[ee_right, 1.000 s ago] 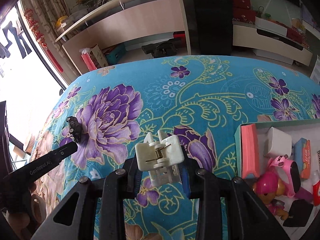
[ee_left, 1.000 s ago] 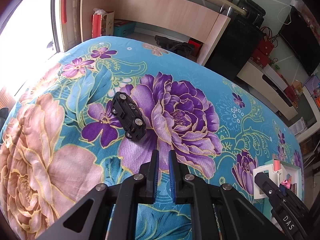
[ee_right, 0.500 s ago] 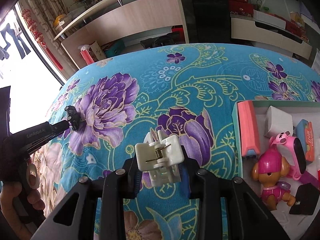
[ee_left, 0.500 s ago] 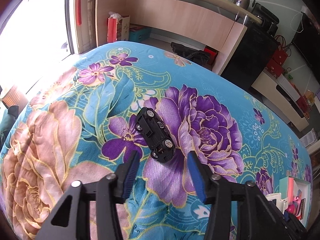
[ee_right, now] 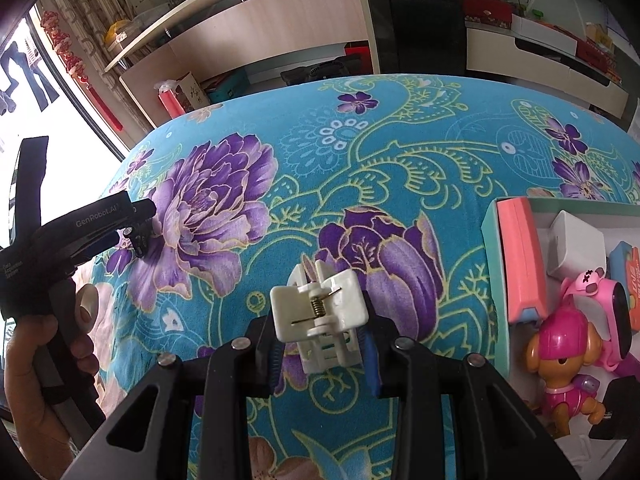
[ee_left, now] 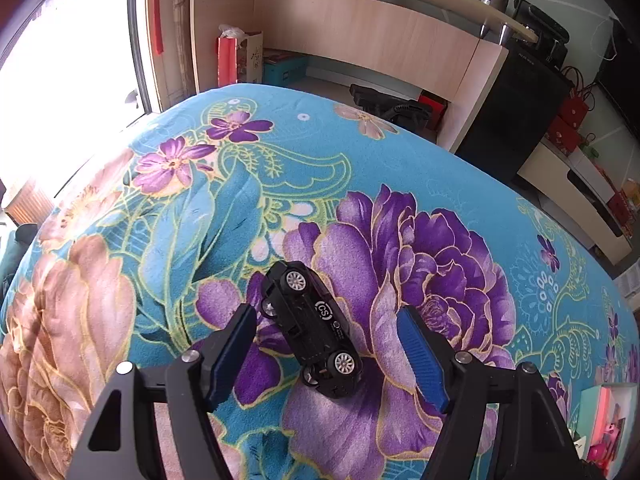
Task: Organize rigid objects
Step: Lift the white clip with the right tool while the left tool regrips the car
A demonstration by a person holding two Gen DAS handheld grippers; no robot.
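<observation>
A black toy car (ee_left: 310,330) lies on its side on the flowered blue cloth (ee_left: 440,168), its wheels showing. My left gripper (ee_left: 326,316) straddles it with jaws still opening, blue pads (ee_left: 234,354) clear of the car on both sides. In the right wrist view that left gripper (ee_right: 136,216) hangs over the car (ee_right: 140,240) at the far left, with a person's hand (ee_right: 36,360) on its handle. My right gripper (ee_right: 320,342) is shut on a white spring clip (ee_right: 320,312), held above the cloth left of the box.
A teal-rimmed box (ee_right: 490,232) at the right holds a pink bar (ee_right: 524,260), a white block (ee_right: 576,248), a pink watch (ee_right: 608,312) and a pink pup figure (ee_right: 560,356). Behind the table stand a wooden shelf unit (ee_left: 360,36) and a black cabinet (ee_left: 516,112).
The left gripper went from shut to open and moved forward and down until the car lay between its fingers. The right gripper kept its hold on the clip and hardly moved.
</observation>
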